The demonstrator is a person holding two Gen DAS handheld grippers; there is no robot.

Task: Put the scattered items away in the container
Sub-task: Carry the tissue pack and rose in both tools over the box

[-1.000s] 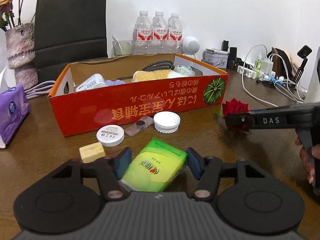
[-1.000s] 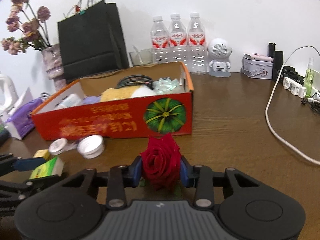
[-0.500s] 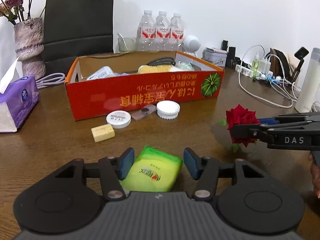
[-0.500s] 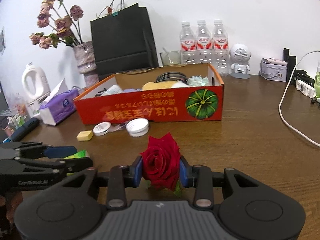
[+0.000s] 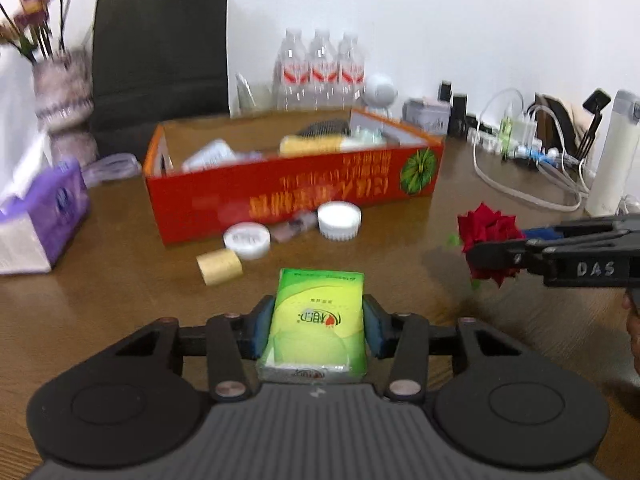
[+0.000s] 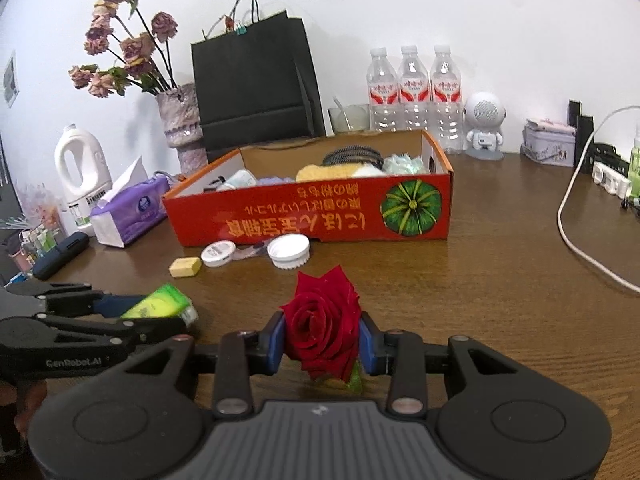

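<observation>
Left gripper [image 5: 318,326] jaws closing on green tissue pack [image 5: 318,320], right gripper [image 6: 322,340] clamps red rose [image 6: 324,320]; lift both clear over red box [image 6: 312,216] wall, grip rose gently.

- Both views are bright and evenly lit; the white wall [image 6: 460,8] behind reads almost blown out.
- Soft glare patches lie on the brown table [image 6: 500,300], strongest toward the far side.
- Shadows are faint and short, the clearest a dim patch on the table under the rose [image 5: 490,236].
- The left wrist view is smeared by motion blur; the print on the red box [image 5: 296,190] is unreadable.
- The right wrist view is sharp.
- Fisheye bending curves the edges, with dark corners.
</observation>
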